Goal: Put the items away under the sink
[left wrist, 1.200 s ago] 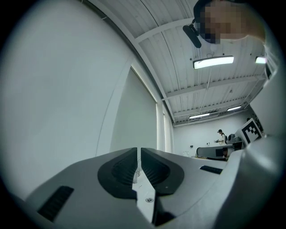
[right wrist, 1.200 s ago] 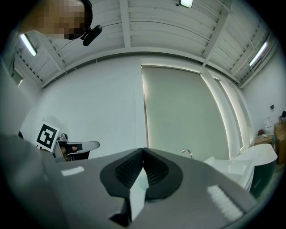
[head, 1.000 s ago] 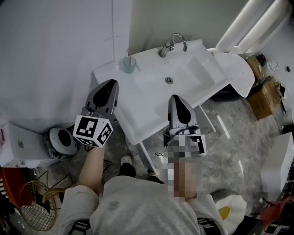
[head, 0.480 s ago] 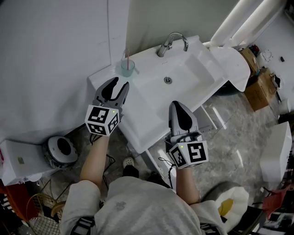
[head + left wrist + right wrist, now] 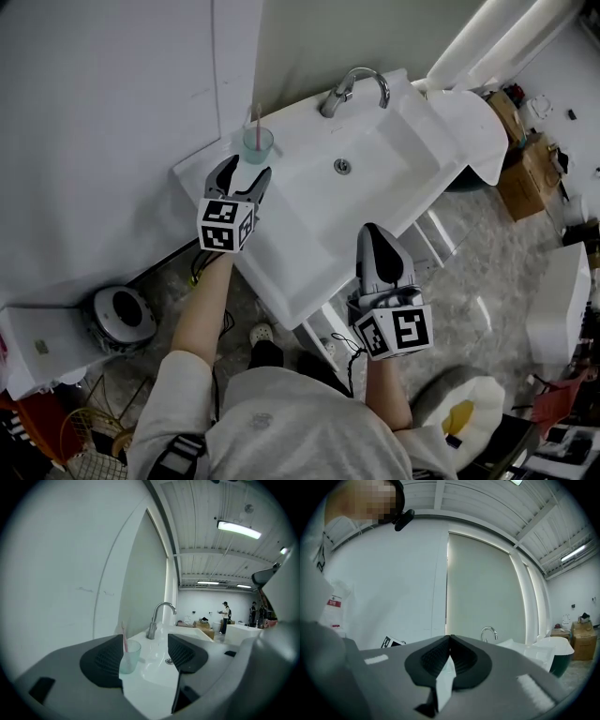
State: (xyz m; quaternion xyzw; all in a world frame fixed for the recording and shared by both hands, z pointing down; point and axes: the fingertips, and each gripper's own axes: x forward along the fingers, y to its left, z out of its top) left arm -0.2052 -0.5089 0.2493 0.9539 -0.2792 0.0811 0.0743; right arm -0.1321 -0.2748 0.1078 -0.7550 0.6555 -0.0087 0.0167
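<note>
Cup (image 5: 257, 144) holding toothbrush (image 5: 259, 117) on sink (image 5: 309, 272) corner; faucet (image 5: 352, 89) nearby.

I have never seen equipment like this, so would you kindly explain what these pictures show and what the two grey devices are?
There is no robot: a person holds a grey two-finger gripper in each hand. The head view looks down from the person's head; the two gripper views look along each gripper's fingers. Below is a white sink with a chrome tap. On its flat edge stands a translucent pale green cup holding a thin pink stick, probably a toothbrush. On the left gripper the fingers have just been opening and stand apart; the cup shows in the gap, near the left finger, not gripped. On the right gripper they are together and hold nothing.
</note>
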